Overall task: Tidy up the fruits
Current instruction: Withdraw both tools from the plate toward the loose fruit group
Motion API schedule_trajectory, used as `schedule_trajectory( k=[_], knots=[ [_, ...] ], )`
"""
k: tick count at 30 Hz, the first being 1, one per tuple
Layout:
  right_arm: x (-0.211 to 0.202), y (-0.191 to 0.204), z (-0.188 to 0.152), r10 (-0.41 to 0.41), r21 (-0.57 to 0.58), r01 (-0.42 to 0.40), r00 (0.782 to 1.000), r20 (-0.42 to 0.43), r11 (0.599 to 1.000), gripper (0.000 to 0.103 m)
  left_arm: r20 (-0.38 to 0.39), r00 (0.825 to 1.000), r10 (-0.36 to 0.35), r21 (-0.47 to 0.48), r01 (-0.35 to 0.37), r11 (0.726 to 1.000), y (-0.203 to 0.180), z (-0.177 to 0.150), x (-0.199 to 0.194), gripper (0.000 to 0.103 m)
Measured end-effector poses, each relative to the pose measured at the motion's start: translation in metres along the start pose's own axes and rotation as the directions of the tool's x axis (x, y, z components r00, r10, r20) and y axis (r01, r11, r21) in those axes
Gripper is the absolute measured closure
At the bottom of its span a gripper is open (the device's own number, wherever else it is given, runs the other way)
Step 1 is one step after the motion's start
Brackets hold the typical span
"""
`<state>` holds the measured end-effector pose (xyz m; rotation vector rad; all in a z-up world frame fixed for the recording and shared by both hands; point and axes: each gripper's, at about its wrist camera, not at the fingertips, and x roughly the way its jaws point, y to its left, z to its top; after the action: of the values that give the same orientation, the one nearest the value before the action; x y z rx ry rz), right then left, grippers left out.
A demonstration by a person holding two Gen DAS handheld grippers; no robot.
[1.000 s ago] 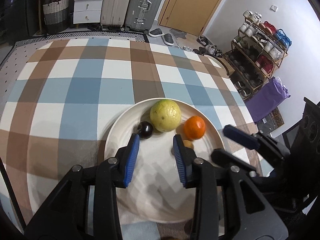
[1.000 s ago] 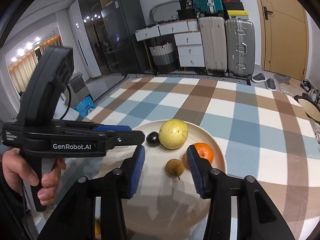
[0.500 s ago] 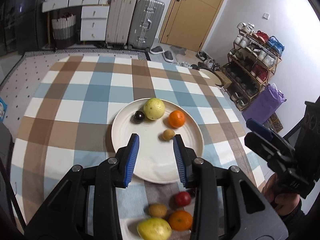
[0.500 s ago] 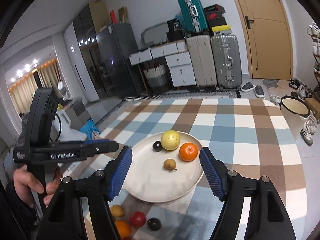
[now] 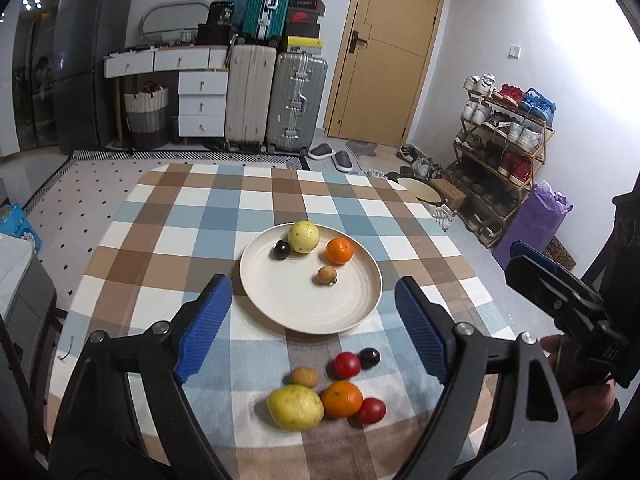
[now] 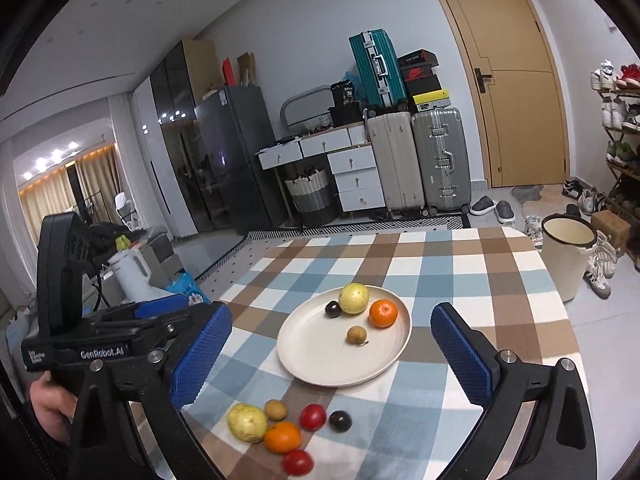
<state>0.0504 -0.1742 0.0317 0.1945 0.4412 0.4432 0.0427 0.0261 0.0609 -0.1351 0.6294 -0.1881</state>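
Jaws on your left gripper (image 5: 310, 330) are opening wide with nothing gripped between them, and the same goes for your right gripper (image 6: 332, 358), whose blue pads are also spreading apart and hold nothing. Nearest to you, below and between the left pads, a loose cluster of fruit sits on the checked worktop (image 5: 160, 216): a big yellow fruit (image 5: 295, 407) touching an orange (image 5: 342, 399), a red fruit (image 5: 371, 410) just beside that orange, a small brown fruit (image 5: 304, 377), a second red fruit (image 5: 347, 365) and a dark plum (image 5: 369, 358) touching or nearly touching it. Just beyond the tips of both sets of jaws, roughly centred in the gap, lies the white plate (image 5: 280, 304), carrying four pieces: a small brown fruit with a stem (image 5: 327, 275) closest to you, another orange (image 5: 339, 251) behind it towards the right pad, a pale yellow fruit (image 5: 303, 237) at the far rim and a dark fruit (image 5: 281, 249) touching its left side. Out past your right pad in the left view, your other hand (image 5: 576, 376) holds the second tool off the worktop edge. Far beyond the jaws stand suitcases (image 5: 276, 100) and a wooden door (image 5: 384, 48).
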Motion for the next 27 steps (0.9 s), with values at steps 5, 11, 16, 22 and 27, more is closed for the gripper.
schedule_trajectory(
  k=[5, 11, 16, 22, 27],
  knots=[
    [-0.015, 0.005, -0.015, 0.034, 0.024, -0.033, 0.999, -0.011, 0.999, 0.001, 0.012, 0.999, 0.035, -0.003, -0.035, 0.999, -0.002, -0.019, -0.021, 0.013],
    [-0.026, 0.011, -0.035, 0.063, 0.029, -0.063, 0.998, -0.02, 0.998, 0.001, 0.032, 0.997, 0.069, -0.02, -0.068, 0.997, 0.002, -0.045, -0.039, 0.002],
    [-0.03, 0.011, -0.054, 0.082, 0.044, -0.08, 0.996, -0.04, 0.996, 0.0, 0.035, 0.995, 0.095, -0.025, -0.094, 0.995, 0.002, -0.068, -0.044, 0.001],
    [-0.029, 0.013, -0.08, 0.059, 0.034, -0.056, 0.994, -0.088, 0.998, 0.0, -0.003, 0.995, 0.104, -0.049, -0.104, 0.993, 0.004, -0.097, -0.035, 0.001],
    [-0.021, 0.012, -0.101, 0.031, 0.03, -0.027, 0.987, -0.159, 0.999, 0.0, -0.027, 0.994, 0.11, -0.059, -0.112, 0.992, 0.007, -0.118, -0.025, 0.001]
  ],
)
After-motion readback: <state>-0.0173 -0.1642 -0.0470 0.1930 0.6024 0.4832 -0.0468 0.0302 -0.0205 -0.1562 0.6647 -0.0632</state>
